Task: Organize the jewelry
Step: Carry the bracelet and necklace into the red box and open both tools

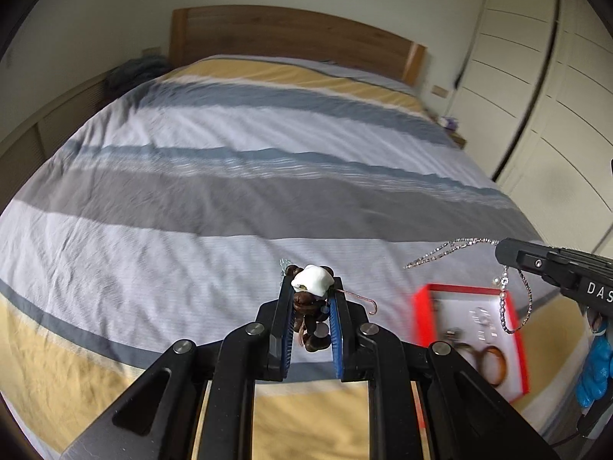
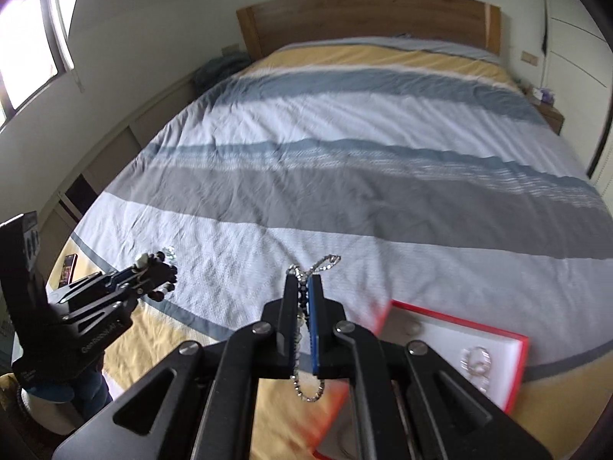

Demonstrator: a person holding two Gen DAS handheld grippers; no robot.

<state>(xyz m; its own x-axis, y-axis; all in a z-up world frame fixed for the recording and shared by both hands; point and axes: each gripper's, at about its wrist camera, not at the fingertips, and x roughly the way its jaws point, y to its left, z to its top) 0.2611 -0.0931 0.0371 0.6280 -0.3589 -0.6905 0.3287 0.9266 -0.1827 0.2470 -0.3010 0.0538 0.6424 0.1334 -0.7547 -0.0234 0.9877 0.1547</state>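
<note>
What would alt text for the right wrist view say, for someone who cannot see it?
The right gripper is shut on a silver chain that dangles above a striped bed. A red box with a white lining holds jewelry at lower right. At left, the left gripper holds a dark beaded piece.

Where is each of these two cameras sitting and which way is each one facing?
Left wrist view: sits on the left gripper, looking along its jaws down the striped bed cover toward the wooden headboard; the jaws are shut on a dark brown bead bracelet with a white piece.
Right wrist view: sits on the right gripper, facing the same way; its jaws are shut on a silver sparkly chain, with a blue glove at the left.
Shared: each view shows the other gripper, the bed and the red-rimmed white jewellery tray.
</note>
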